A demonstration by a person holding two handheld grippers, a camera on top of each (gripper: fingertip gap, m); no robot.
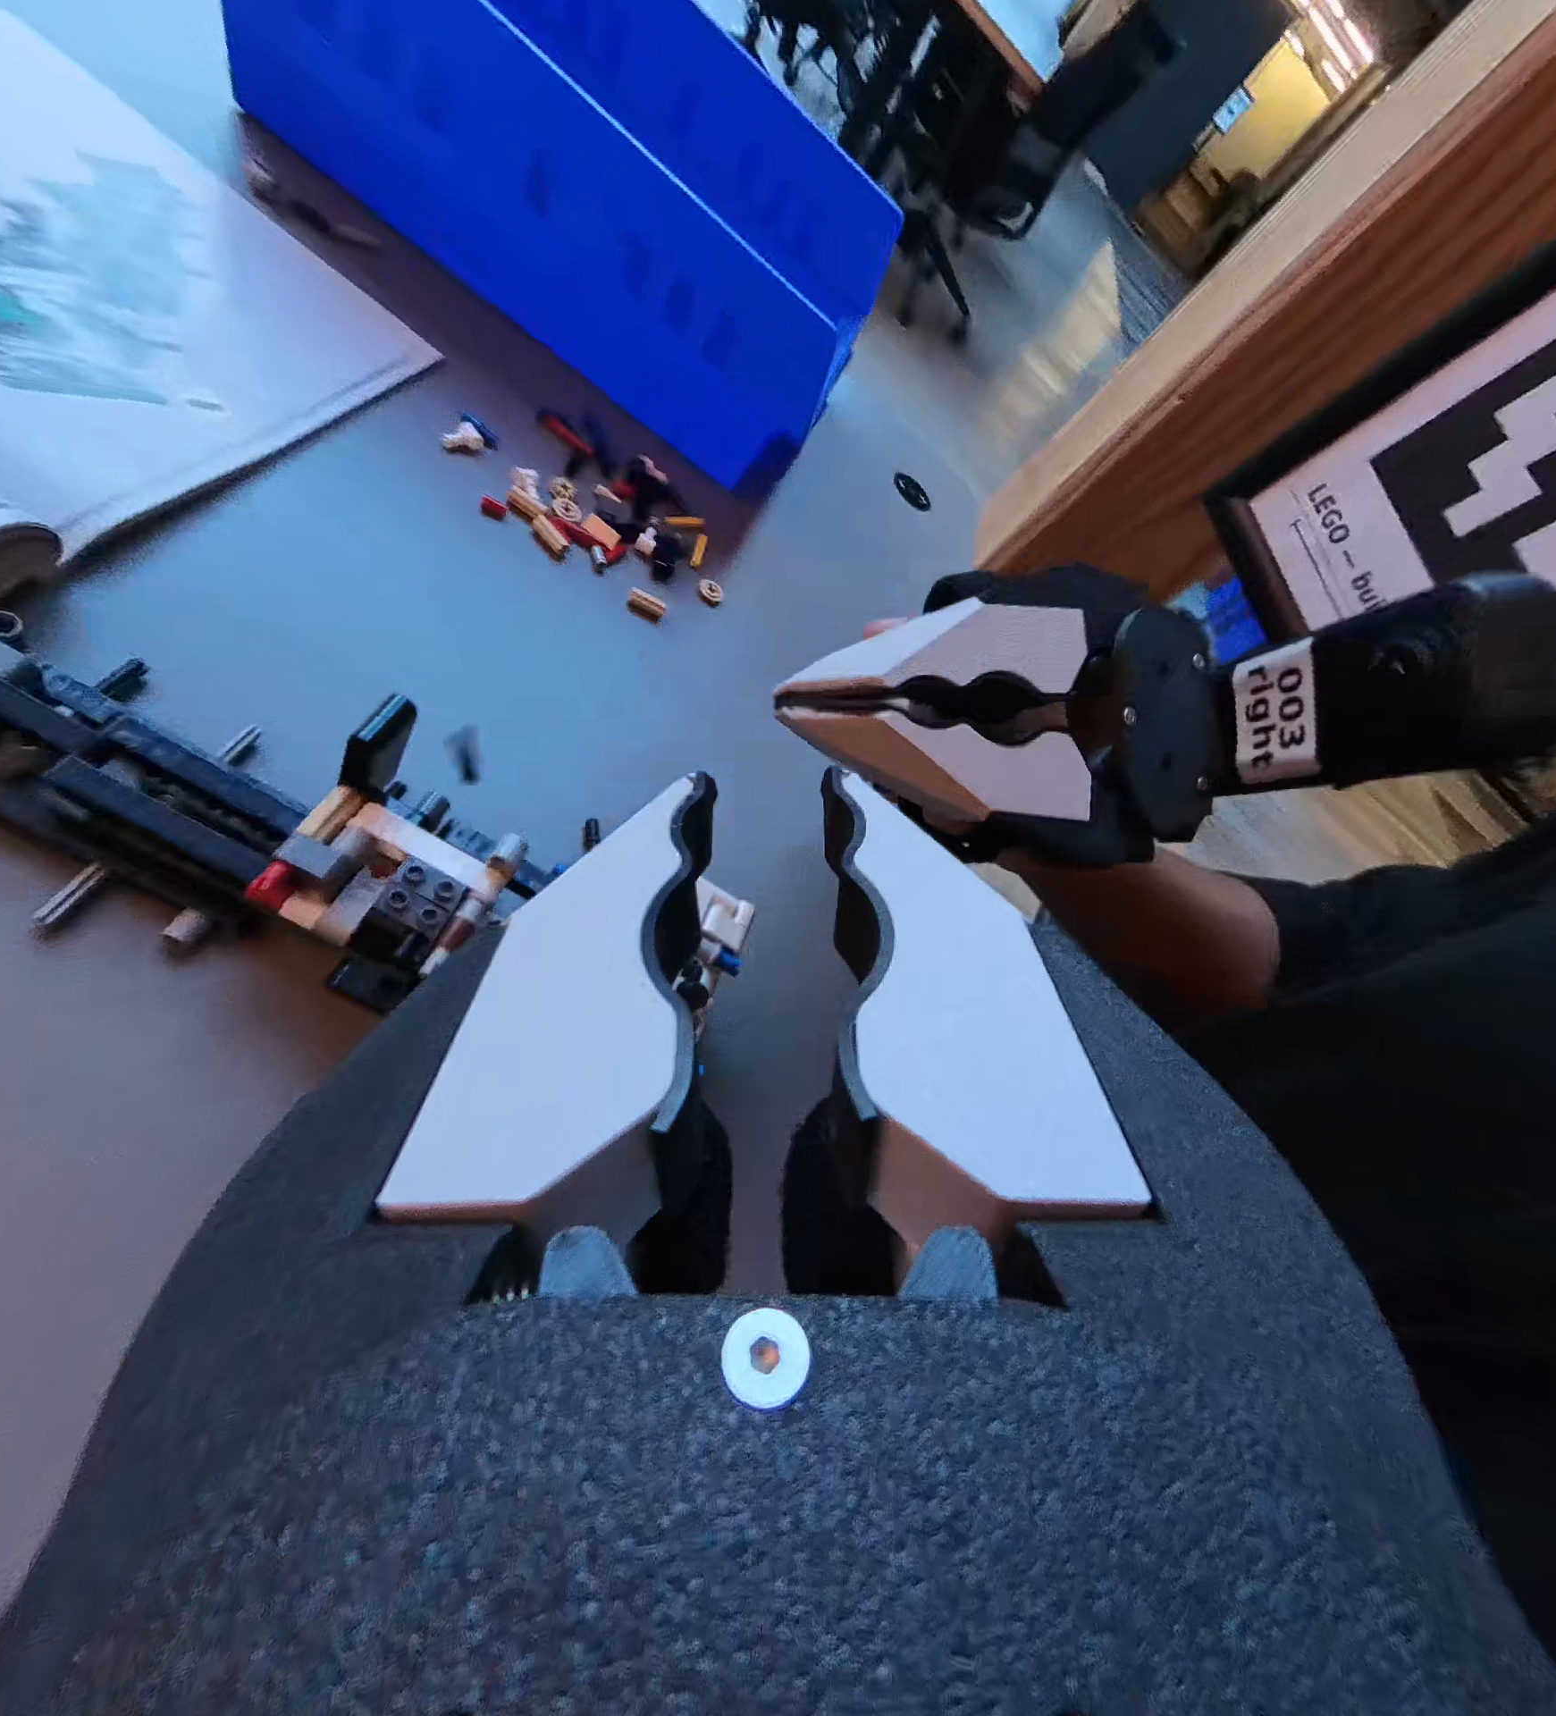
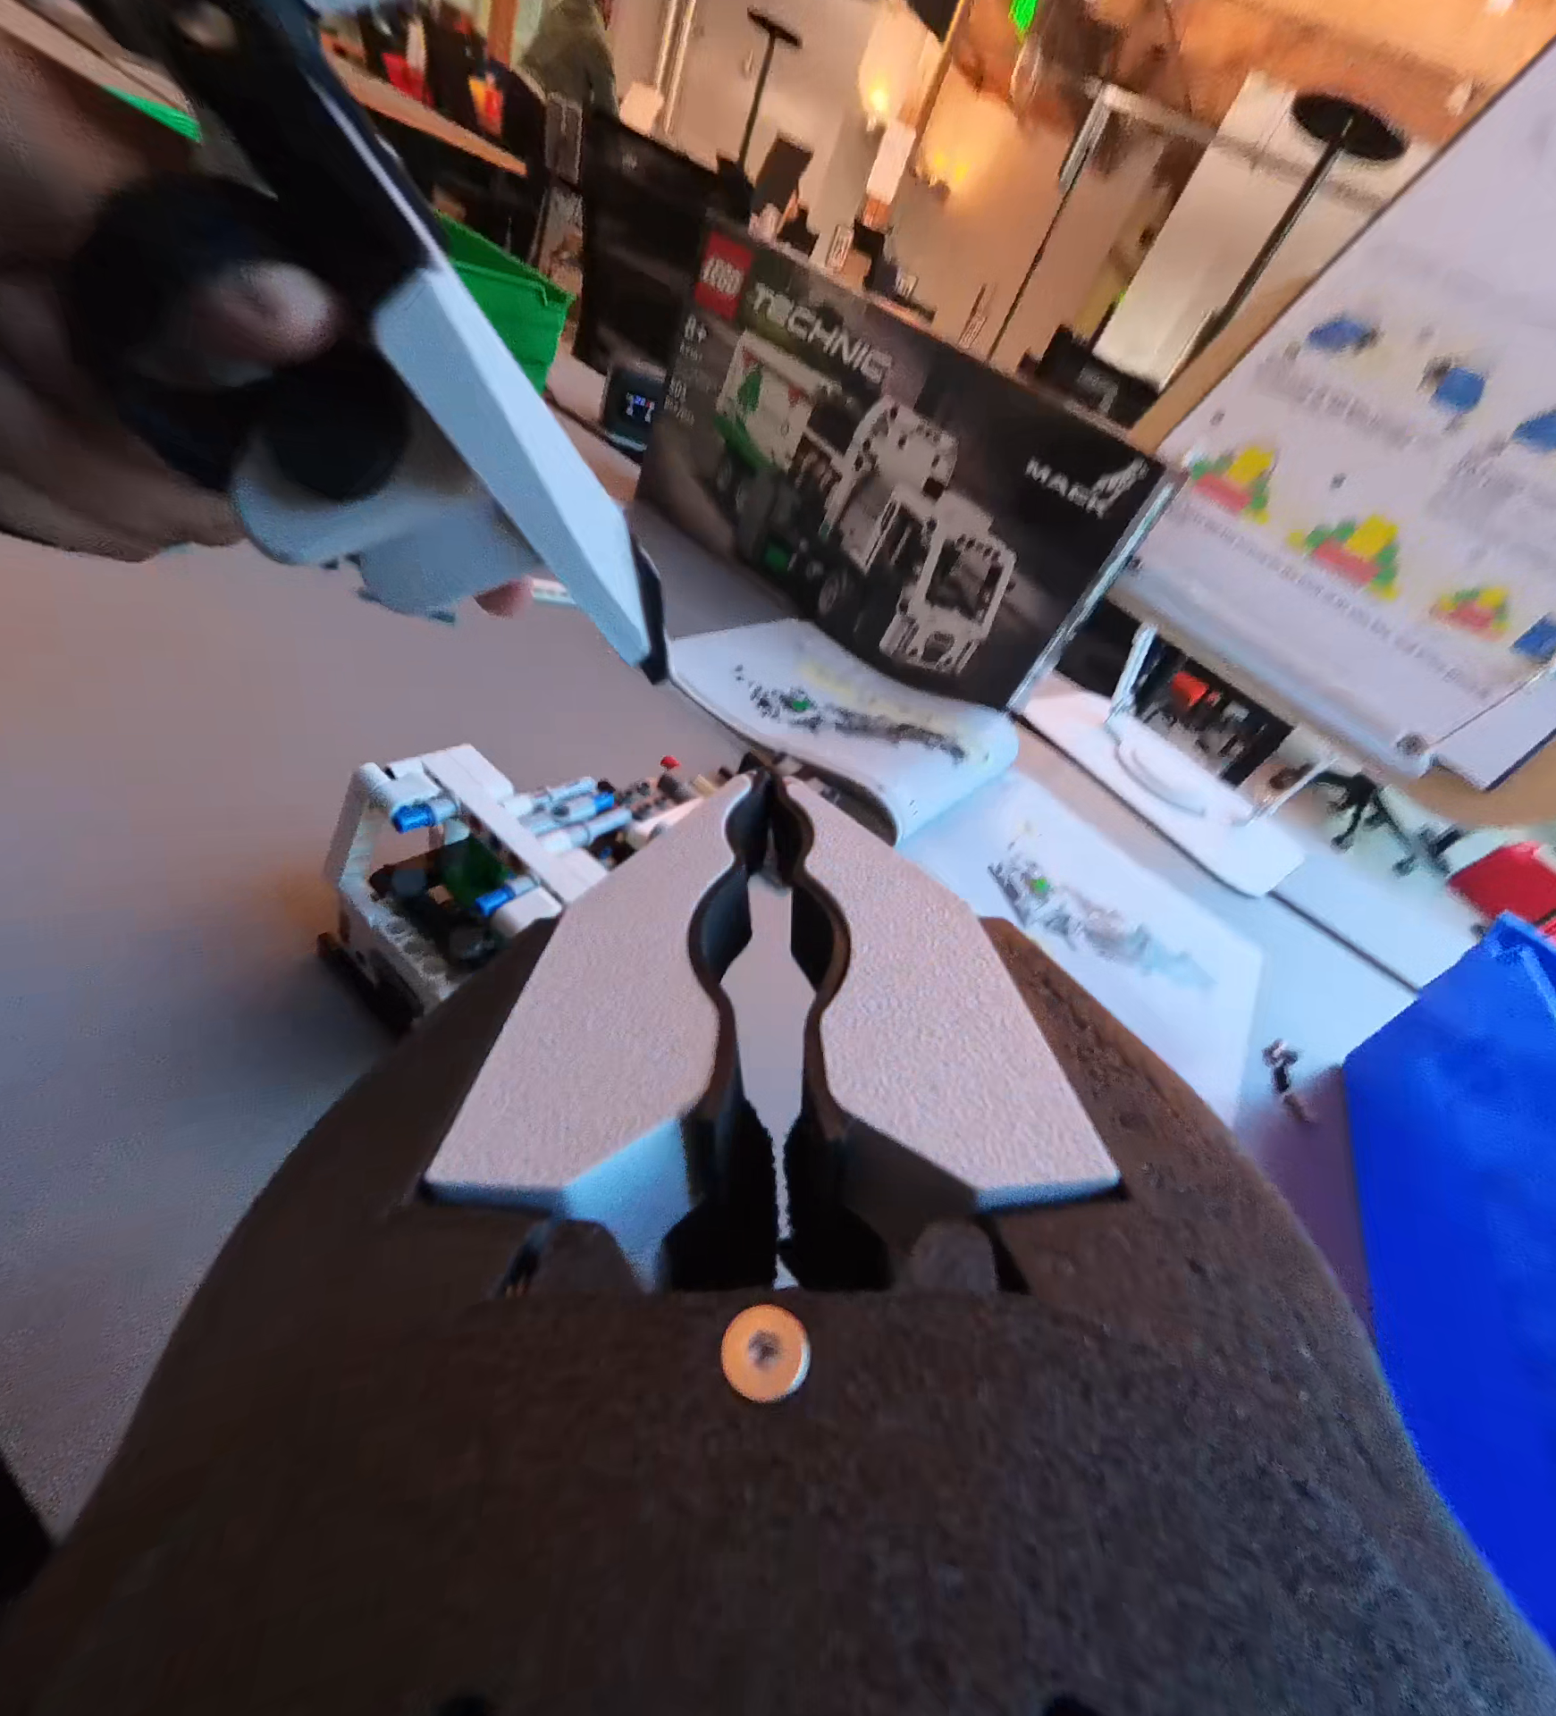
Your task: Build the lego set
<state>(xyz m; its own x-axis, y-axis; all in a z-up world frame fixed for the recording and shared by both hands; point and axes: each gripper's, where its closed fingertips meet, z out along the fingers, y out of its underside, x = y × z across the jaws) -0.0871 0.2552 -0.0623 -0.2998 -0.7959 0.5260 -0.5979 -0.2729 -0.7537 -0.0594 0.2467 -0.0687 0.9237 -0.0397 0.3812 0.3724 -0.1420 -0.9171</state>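
While parted, left tongs [image 1: 769, 789] aloft.

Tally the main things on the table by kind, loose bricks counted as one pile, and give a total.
Grippers: 2, left gripper and right gripper
Blue bins: 1
Part-built models: 1
Loose brick piles: 1
Open instruction booklets: 1
Set boxes: 1
Total: 7
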